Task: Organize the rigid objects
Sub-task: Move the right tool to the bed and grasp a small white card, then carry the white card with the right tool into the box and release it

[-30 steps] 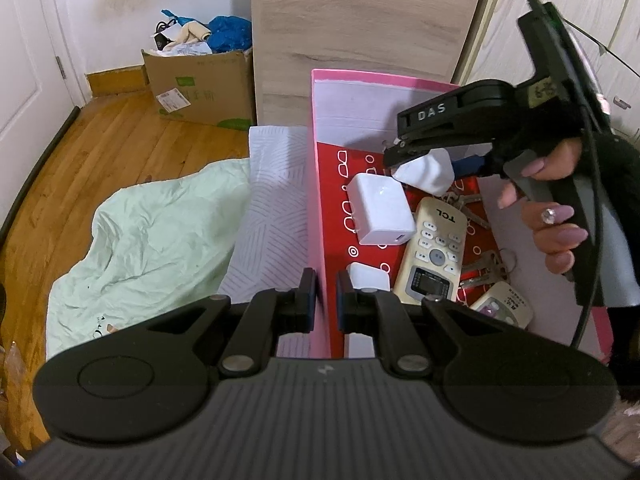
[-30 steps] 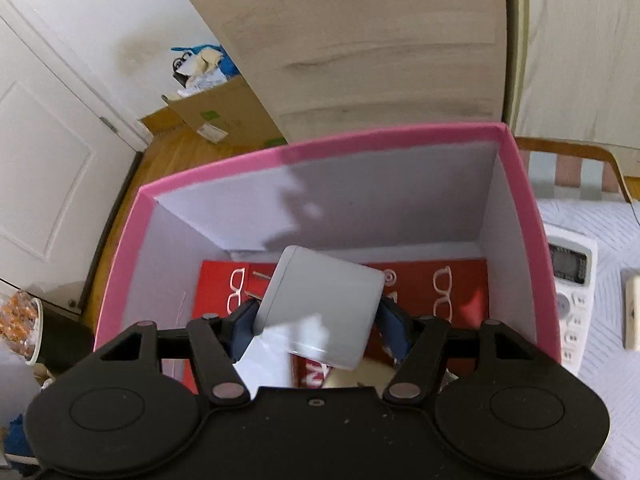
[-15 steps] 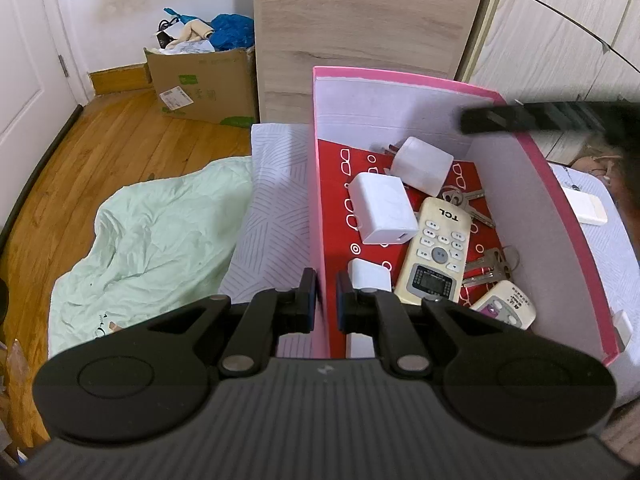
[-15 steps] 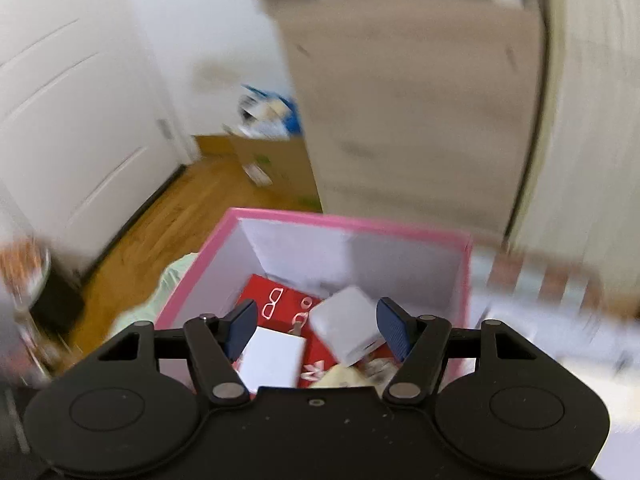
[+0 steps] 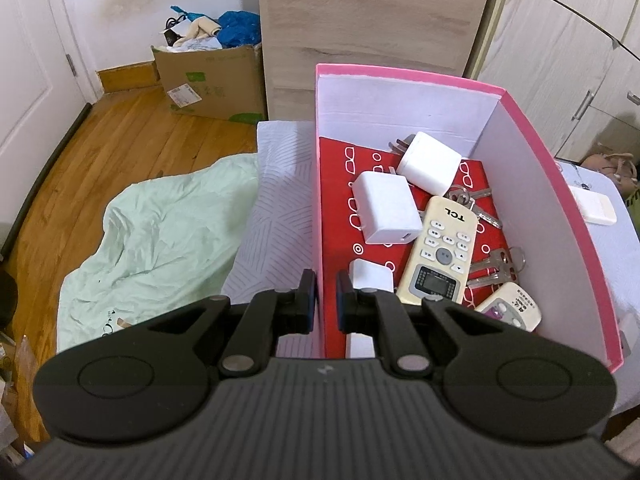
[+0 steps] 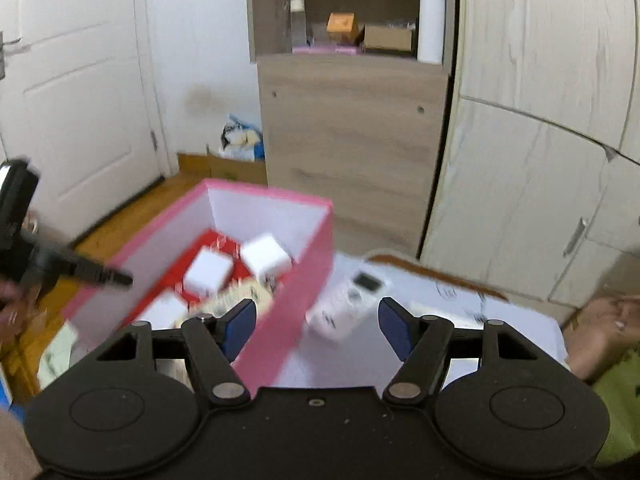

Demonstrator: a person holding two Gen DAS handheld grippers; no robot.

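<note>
The left gripper [image 5: 325, 296] is clamping the pink box [image 5: 560, 184] by its near wall; chargers and remotes are lying inside it. The right gripper [image 6: 317, 326] is hovering beside the box, jaws apart and empty.

Black hand-held gripper [image 6: 317, 322], blue pads [image 6: 240, 326], silver pivot screws, ribbed housing

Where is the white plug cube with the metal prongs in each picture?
Left wrist view: the plug cube lies at the far end of the pink box, right of centre, prongs toward the back wall.
Right wrist view: the same cube shows blurred, left of centre, again at the box's far end.
Shared landmark: the wooden cabinet behind the box.
</note>
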